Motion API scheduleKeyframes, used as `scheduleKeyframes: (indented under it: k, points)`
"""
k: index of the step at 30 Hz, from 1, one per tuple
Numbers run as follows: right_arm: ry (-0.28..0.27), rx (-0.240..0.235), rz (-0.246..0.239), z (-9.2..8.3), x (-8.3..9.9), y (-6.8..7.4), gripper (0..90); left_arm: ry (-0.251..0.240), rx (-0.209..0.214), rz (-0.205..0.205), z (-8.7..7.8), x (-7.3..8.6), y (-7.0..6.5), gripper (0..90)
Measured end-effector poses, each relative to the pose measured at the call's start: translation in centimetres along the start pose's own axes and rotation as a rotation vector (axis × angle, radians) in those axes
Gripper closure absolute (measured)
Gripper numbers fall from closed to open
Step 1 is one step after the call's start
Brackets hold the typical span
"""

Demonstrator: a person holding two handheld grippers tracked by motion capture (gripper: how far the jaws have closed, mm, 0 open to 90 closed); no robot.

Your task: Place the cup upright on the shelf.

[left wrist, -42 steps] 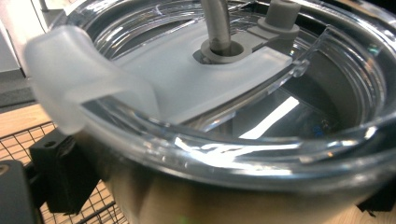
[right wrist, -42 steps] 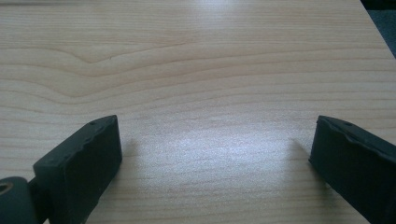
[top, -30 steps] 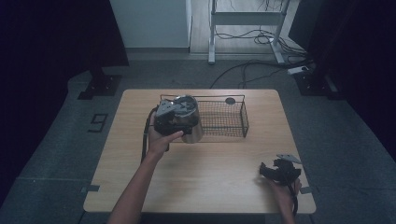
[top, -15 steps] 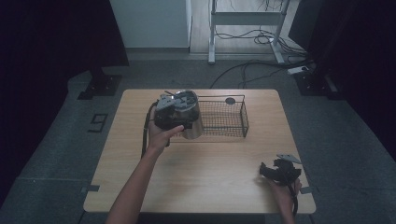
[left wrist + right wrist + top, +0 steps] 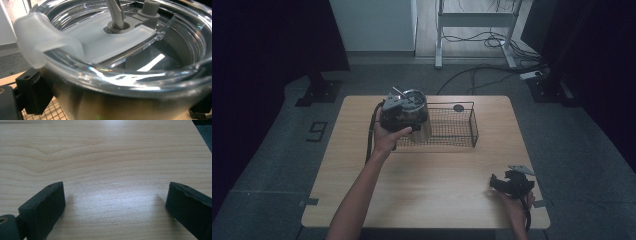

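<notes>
Your left claw [image 5: 404,112] grips a steel cup [image 5: 418,112], the wire basket [image 5: 462,132] just beyond and below it; your right claw [image 5: 115,202] rests released on the surface [image 5: 105,152].

A pale wooden tabletop [image 5: 427,185] stands on grey floor [image 5: 277,165], its grain running across. Toward the far edge sits a black wire basket [image 5: 452,131], long side along that edge. Just beyond the basket, a small dark round thing [image 5: 458,107] lies on the wood; what it is can't be made out.
</notes>
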State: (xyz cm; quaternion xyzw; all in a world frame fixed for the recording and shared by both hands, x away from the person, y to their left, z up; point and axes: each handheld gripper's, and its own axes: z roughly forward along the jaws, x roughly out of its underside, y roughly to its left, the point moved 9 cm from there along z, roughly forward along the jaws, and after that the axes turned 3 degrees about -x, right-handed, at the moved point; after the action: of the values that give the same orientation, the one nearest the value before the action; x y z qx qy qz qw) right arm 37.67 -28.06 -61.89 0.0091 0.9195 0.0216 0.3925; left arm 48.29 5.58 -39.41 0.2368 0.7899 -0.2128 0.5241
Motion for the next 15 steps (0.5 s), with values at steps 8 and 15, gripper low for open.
scheduleKeyframes:
  k: [8,15]
  points:
    - [-0.002,0.001,0.001,0.0,0.0,0.0,2.7,0.009,-0.027,-0.001,0.6,-0.4,0.8,4.0]
    - [-0.004,0.002,0.000,-0.1,0.0,-0.1,3.3,0.012,-0.051,-0.010,1.3,-0.4,2.0,4.0]
